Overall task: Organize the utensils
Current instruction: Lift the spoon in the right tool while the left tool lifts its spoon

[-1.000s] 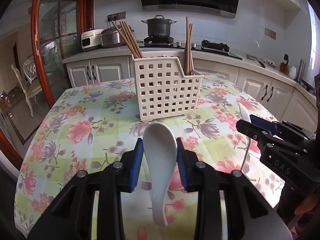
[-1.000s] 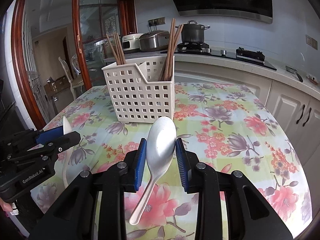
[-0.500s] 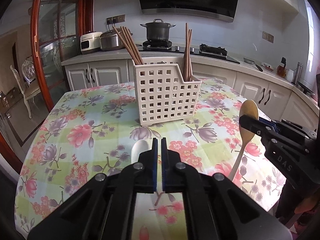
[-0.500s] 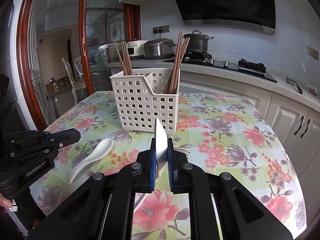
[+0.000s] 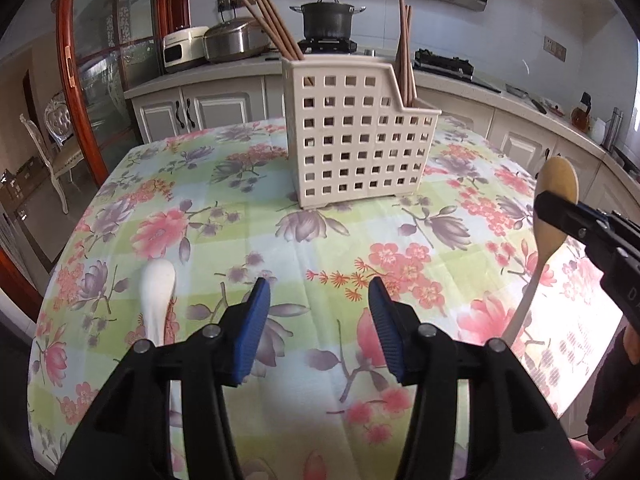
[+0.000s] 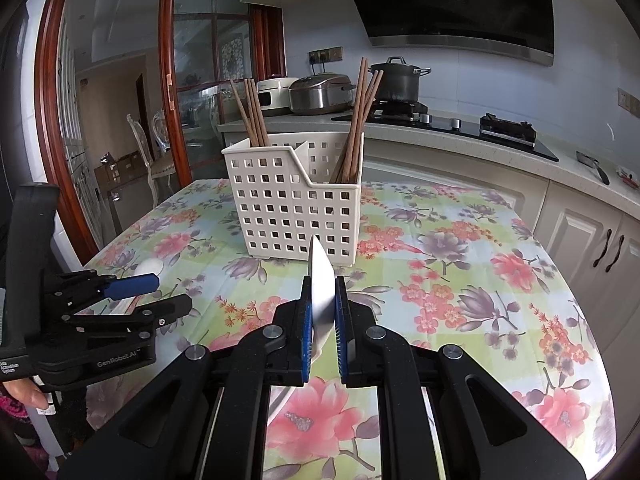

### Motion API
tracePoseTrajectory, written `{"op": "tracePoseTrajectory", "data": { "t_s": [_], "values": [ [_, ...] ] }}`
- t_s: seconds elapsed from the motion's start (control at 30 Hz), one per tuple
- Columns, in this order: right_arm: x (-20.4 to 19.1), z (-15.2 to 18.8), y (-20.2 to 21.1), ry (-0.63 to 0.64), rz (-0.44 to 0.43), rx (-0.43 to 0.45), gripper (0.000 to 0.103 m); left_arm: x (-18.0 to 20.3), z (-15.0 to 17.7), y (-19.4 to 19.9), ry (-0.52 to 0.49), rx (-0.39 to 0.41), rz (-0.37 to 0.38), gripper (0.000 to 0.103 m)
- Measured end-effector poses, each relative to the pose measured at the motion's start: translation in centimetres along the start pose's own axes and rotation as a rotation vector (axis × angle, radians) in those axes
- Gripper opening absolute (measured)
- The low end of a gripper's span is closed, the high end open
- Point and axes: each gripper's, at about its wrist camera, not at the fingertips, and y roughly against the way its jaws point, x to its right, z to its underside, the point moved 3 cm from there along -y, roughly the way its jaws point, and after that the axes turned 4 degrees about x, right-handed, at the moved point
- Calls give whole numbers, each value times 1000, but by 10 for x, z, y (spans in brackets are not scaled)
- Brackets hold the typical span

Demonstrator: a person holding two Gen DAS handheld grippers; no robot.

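White perforated plastic basket (image 5: 362, 136) upright near the far middle of the floral table (image 5: 224, 240), brown chopsticks (image 5: 272, 24) leaning out of its back left corner and more chopsticks (image 5: 405, 48) upright at its right end. Left claw (image 5: 319, 308) released, jaws just opening, nothing but tablecloth between them. White ceramic spoon (image 5: 158, 292) flat on the table just to the left of the left claw, apart from the blue pads (image 5: 256, 328). Right claw (image 6: 323, 312) clenched on a pale long-handled spoon (image 6: 321, 280), bowl edge-on and poking up past the fingertips, handle sloping down towards the table. Same spoon tan and backlit at the right edge of the left wrist view.
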Motion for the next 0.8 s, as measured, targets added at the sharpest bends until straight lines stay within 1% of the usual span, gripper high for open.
{"op": "tracePoseTrajectory", "data": {
  "t_s": [0.07,0.2,0.27,0.47,0.67,0.8],
  "values": [
    [0,1,-1,1,-2,-5,11,-4,1,-10,-4,-33,-3,50],
    [-3,3,-2,6,-10,-9,11,-15,2,-9,28,-37,-15,50],
    [-7,3,-3,14,-20,-12,11,-20,5,-2,40,-27,-13,50],
    [-21,6,-9,34,-46,-30,11,-36,10,21,58,14,-58,50],
    [-50,1,-15,88,-79,-32,11,-79,20,32,135,21,-117,50],
    [-70,-1,-24,127,-94,-34,8,-123,33,37,205,24,-185,53]
  ]
}}
